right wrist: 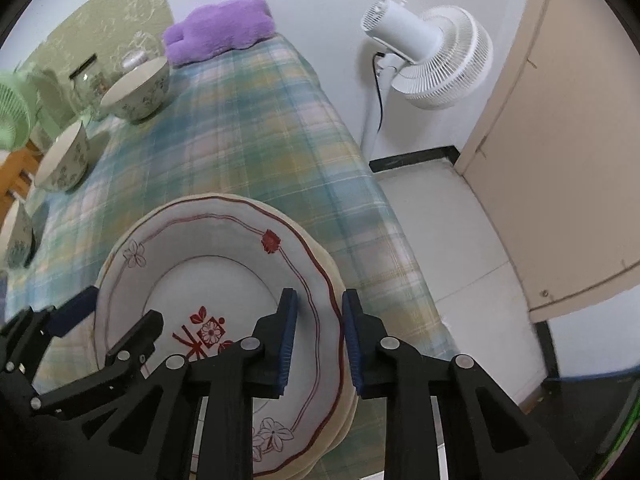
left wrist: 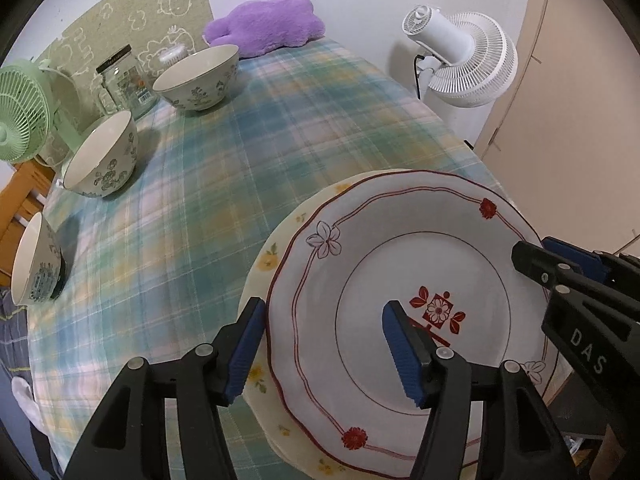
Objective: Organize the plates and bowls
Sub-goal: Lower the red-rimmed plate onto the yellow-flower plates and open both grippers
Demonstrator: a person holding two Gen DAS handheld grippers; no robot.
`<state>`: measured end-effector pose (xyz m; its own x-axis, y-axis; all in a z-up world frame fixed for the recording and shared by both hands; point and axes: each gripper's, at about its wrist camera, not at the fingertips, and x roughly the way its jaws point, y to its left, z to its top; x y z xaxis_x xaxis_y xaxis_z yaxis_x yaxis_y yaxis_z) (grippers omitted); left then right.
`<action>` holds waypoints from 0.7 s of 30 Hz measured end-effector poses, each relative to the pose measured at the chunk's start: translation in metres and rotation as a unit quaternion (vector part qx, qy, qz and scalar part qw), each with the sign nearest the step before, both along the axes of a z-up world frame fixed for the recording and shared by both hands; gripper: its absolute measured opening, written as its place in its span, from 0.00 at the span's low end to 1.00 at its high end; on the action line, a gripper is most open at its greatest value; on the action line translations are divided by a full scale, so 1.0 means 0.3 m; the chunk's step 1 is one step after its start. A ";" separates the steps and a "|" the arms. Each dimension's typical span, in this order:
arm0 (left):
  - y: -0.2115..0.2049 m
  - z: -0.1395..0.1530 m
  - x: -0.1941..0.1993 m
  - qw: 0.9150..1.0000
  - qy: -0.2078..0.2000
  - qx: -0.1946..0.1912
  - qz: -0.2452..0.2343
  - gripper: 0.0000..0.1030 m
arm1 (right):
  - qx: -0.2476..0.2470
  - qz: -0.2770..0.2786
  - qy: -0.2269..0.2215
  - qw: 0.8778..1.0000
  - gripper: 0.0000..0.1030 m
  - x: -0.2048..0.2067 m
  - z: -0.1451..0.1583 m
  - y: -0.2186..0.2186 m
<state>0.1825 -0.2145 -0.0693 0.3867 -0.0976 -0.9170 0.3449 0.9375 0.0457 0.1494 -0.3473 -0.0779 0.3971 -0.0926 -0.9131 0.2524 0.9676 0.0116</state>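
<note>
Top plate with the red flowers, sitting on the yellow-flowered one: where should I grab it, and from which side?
Grip the red-flowered plate by its scalloped rim, one finger over and one under. Coming from the near side, as both the left gripper and right gripper now straddle opposite edges, looks best. It lies flat, stacked on the yellow-flowered plate, so only its raised rim likely offers purchase.
</note>
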 end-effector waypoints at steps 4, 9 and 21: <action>0.028 0.002 -0.008 1.000 0.008 -0.006 0.003 0.65 | 0.006 -0.005 0.006 1.000 0.25 -0.002 -0.011 0.011; 0.056 0.012 -0.023 1.000 0.007 -0.015 0.004 0.72 | -0.003 -0.003 0.009 1.000 0.25 -0.013 -0.011 0.039; 0.099 0.063 -0.048 0.999 0.001 -0.031 0.011 0.87 | 0.016 -0.026 0.011 0.999 0.30 -0.042 0.012 0.032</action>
<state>0.1679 -0.1848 -0.0504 0.3883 -0.1449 -0.9101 0.3238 0.9461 -0.0125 0.1367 -0.3378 -0.0743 0.3728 -0.0828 -0.9242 0.3032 0.9522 0.0370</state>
